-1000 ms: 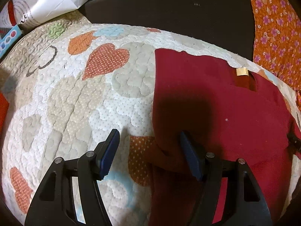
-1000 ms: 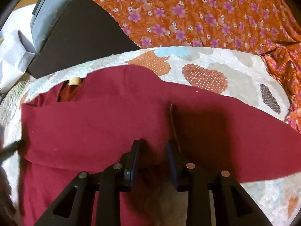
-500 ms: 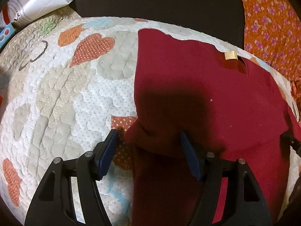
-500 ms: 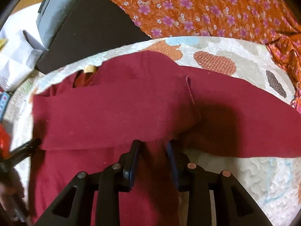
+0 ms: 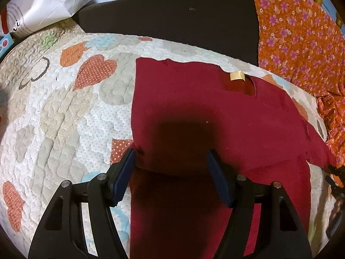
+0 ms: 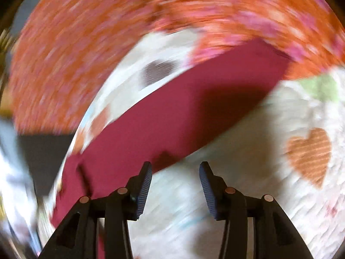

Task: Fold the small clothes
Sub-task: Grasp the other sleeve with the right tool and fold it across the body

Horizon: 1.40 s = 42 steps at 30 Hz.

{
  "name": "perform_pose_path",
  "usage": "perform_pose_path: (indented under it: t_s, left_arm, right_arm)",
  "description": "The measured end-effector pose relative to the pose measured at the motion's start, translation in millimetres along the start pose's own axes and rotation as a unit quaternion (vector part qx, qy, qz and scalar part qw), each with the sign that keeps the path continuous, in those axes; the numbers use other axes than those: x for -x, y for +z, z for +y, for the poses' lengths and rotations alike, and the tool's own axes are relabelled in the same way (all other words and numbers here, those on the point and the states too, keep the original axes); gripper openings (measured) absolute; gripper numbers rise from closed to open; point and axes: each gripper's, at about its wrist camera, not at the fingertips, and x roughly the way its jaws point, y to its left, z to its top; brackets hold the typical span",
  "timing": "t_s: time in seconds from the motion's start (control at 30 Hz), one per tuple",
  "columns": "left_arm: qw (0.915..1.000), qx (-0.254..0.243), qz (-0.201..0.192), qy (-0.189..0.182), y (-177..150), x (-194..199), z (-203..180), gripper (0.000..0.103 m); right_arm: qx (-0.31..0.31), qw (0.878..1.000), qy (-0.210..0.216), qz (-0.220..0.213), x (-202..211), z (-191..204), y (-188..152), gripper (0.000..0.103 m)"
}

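Right gripper (image 6: 175, 182) has let go of the dark red garment (image 5: 194, 112), jaws opening on nothing, sleeve now ahead-left of it; left gripper (image 5: 170, 172) still spread astride the fold: sleeve next.

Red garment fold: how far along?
Done: one side of the red garment is folded over its body on the heart quilt. In hand: nothing gripped; the left claw stands open astride the fold's lower edge, and the right claw is opening over bare quilt, nothing between its pads. Left: the long sleeve lying flat, then the final folds.
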Motion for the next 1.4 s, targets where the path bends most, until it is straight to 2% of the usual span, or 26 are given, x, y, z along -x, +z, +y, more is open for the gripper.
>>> perform_pose_path:
  t_s: [0.1, 0.2, 0.23, 0.27, 0.3, 0.43, 0.53, 0.6, 0.67, 0.7, 0.83, 0.9, 0.93, 0.97, 1.0, 1.03, 1.07, 1.2, 1.3, 1.4]
  left_arm:
    - [0.9999, 0.010, 0.008, -0.002, 1.6, -3.1, 4.2, 0.068]
    - [0.9997, 0.020, 0.012, 0.000, 6.0, -7.6, 7.5, 0.068]
    - [0.9997, 0.021, 0.011, 0.002, 7.6, -8.3, 7.8, 0.068]
    - [0.9997, 0.021, 0.009, 0.003, 8.1, -8.1, 8.4, 0.068]
    - [0.9997, 0.023, 0.007, 0.004, 9.8, -7.6, 9.8, 0.068]
    - [0.9992, 0.039, 0.001, -0.002, 16.7, -0.1, 19.6, 0.068]
    - [0.9980, 0.060, -0.015, -0.012, 24.4, 13.7, 31.7, 0.068]
    - [0.9966, 0.075, -0.029, -0.017, 29.2, 23.6, 41.2, 0.068]
    - [0.9947, 0.092, -0.041, -0.021, 32.8, 31.9, 52.2, 0.068]
    - [0.9934, 0.103, -0.045, -0.023, 34.5, 35.4, 59.9, 0.068]
    - [0.9905, 0.128, -0.047, -0.021, 35.1, 36.6, 76.4, 0.068]
    - [0.9905, 0.128, -0.044, -0.021, 34.3, 33.4, 79.7, 0.068]
    - [0.9905, 0.129, -0.043, -0.023, 33.9, 31.6, 80.1, 0.068]
    - [0.9902, 0.130, -0.041, -0.029, 33.6, 29.6, 80.7, 0.068]
    - [0.9899, 0.131, -0.036, -0.041, 33.8, 26.7, 80.6, 0.068]
    - [0.9897, 0.131, -0.029, -0.051, 34.0, 23.6, 79.3, 0.068]
    - [0.9897, 0.129, -0.026, -0.055, 34.1, 21.5, 77.7, 0.068]
    - [0.9917, 0.101, -0.014, -0.078, 33.8, 11.6, 58.1, 0.068]
    - [0.9902, 0.099, 0.011, -0.097, 30.3, 3.2, 45.1, 0.068]
    - [0.9880, 0.097, 0.035, -0.115, 25.3, -2.6, 37.1, 0.068]
  right_arm:
    - [-0.074, 0.996, 0.015, -0.041, -3.1, -37.0, 23.9, 0.044]
    - [-0.106, 0.991, 0.048, -0.064, -9.7, -52.9, 44.2, 0.042]
    - [-0.107, 0.991, 0.053, -0.067, -11.7, -55.9, 48.2, 0.038]
    - [-0.103, 0.991, 0.051, -0.069, -13.6, -54.8, 52.5, 0.021]
    - [-0.090, 0.993, 0.043, -0.069, -13.5, -50.2, 57.5, 0.006]
    - [-0.010, 0.992, 0.075, -0.100, 13.2, -12.9, 60.7, 0.006]
    - [0.090, 0.981, 0.129, -0.115, 49.2, 55.3, 44.4, 0.006]
    - [0.181, 0.962, 0.170, -0.115, 71.3, 121.9, 15.0, 0.006]
    - [0.237, 0.944, 0.206, -0.104, 76.5, 171.6, -15.3, 0.006]
    - [0.271, 0.930, 0.235, -0.086, 76.5, 205.9, -41.3, 0.006]
    - [0.344, 0.891, 0.296, -0.011, 42.3, 284.8, -132.6, 0.006]
    - [0.391, 0.871, 0.294, 0.049, 2.1, 315.1, -195.2, 0.006]
    - [0.406, 0.865, 0.285, 0.077, -17.4, 320.3, -214.6, 0.009]
    - [0.429, 0.855, 0.265, 0.121, -42.5, 327.7, -237.9, 0.017]
    - [0.454, 0.843, 0.231, 0.173, -69.9, 330.8, -261.3, 0.020]
    - [0.461, 0.839, 0.217, 0.189, -80.2, 328.7, -270.2, 0.020]
    - [0.463, 0.838, 0.219, 0.190, -78.8, 321.2, -275.1, 0.021]
    - [0.480, 0.833, 0.225, 0.156, -50.1, 299.8, -260.3, 0.024]
    - [0.471, 0.843, 0.223, 0.133, -33.8, 278.8, -233.0, 0.026]
    - [0.447, 0.854, 0.224, 0.141, -30.1, 265.2, -211.8, 0.027]
